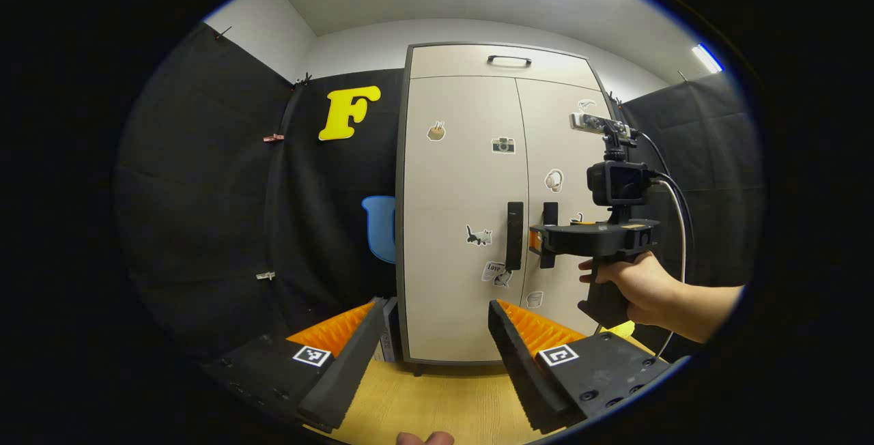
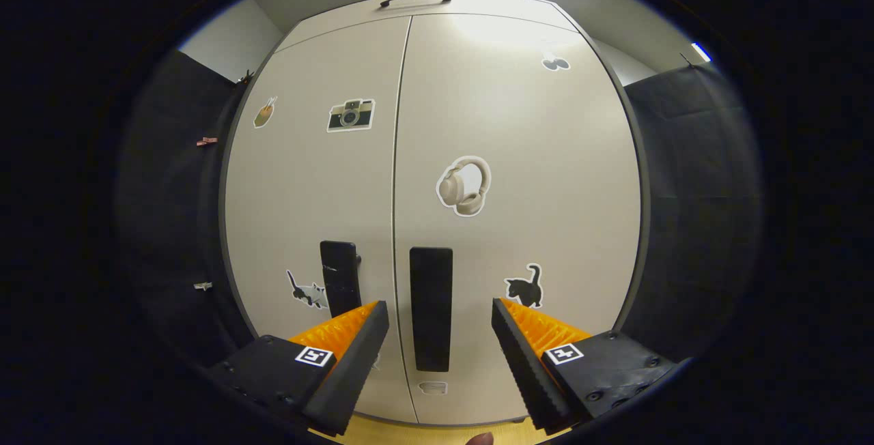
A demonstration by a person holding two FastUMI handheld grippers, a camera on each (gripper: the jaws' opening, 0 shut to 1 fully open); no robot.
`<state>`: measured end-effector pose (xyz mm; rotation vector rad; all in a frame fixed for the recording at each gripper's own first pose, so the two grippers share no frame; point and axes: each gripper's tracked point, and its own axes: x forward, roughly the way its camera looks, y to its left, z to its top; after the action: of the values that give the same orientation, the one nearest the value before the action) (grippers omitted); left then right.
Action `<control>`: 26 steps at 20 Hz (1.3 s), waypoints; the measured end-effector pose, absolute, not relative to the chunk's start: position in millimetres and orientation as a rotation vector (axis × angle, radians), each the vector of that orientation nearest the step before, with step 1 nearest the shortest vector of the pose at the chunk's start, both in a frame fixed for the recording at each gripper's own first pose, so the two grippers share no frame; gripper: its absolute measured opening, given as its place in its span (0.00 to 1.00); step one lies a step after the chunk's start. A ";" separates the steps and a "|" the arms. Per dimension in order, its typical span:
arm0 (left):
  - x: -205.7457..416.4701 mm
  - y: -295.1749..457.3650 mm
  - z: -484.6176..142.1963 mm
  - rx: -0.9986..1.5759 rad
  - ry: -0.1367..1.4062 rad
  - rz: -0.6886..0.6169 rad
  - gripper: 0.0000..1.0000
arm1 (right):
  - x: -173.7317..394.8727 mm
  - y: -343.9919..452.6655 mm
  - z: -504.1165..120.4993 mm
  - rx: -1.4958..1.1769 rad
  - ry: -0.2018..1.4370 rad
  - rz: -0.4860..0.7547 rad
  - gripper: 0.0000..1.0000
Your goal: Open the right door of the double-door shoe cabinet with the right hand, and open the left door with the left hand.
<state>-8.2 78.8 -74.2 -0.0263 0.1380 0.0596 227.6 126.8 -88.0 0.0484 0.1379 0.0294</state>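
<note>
While both doors [image 2: 519, 124] shut, each tool [image 1: 433, 336] [image 2: 437, 336] agape, empty, above wood floor [image 1: 437, 404].

— What do I have in front of me?

— I see the shoe cabinet [image 1: 464, 226] standing upright: pale beige, dark-edged, with a top panel carrying a dark bar handle [image 1: 509, 60].

— The doors?

— I read both as shut, with only a thin seam between them. The left door [image 2: 314, 192] has camera and cat stickers; the right door [image 2: 519, 158] has headphones and a black cat.

— Handles?

— I see two black vertical ones flanking the seam at mid-height: the left door's handle [image 2: 340, 278] and the right door's handle [image 2: 431, 308], close together.
</note>
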 end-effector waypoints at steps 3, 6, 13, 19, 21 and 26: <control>-8.5 82.3 -79.6 -0.026 0.155 0.064 0.95 | 239.7 126.8 -98.8 0.050 0.160 0.014 0.81; -9.5 85.8 -81.0 -0.038 0.157 0.070 0.95 | 246.9 128.3 -102.0 0.073 0.167 0.011 0.57; -13.4 92.6 -85.9 -0.035 0.171 0.090 0.95 | 250.2 130.1 -107.8 0.043 0.177 -0.032 0.30; -22.0 96.4 -85.8 -0.037 0.172 0.111 0.95 | 235.8 128.1 -101.4 0.066 0.165 0.035 0.14; -22.3 96.1 -84.5 -0.036 0.172 0.116 0.95 | 227.6 126.2 -98.3 0.105 0.166 0.066 0.13; -30.6 89.5 -78.1 -0.024 0.165 0.127 0.95 | 209.7 115.3 -90.5 0.129 0.168 0.150 0.14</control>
<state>-30.6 89.5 -78.1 -0.0243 0.1648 0.1275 209.7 115.3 -90.5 0.1287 0.1678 0.1499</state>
